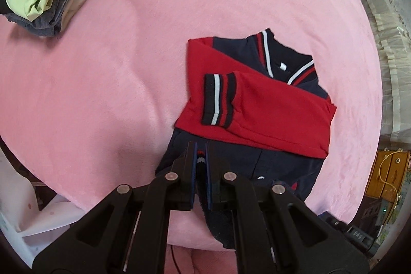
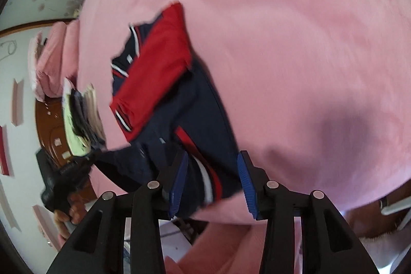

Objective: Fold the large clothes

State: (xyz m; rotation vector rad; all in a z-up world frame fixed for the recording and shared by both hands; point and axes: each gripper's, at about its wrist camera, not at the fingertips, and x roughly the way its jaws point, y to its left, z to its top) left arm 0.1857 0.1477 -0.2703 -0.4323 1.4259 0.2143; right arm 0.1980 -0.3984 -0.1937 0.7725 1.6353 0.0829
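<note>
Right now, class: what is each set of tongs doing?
Left tongs: closed on the jacket hem.
Right tongs: open, holding nothing.

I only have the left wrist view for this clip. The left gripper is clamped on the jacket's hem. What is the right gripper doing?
Observer: The right gripper is open, its blue pads astride the hem's striped corner, not yet closed.
Operator: Is the left gripper visible from that side?
Observer: Yes, the left gripper shows at the jacket's other hem corner, with the person's hand on its handle.
Operator: Anything else nearby?
Observer: The stack of folded clothes sits beyond the jacket at the pink blanket's edge, near a wooden headboard.
</note>
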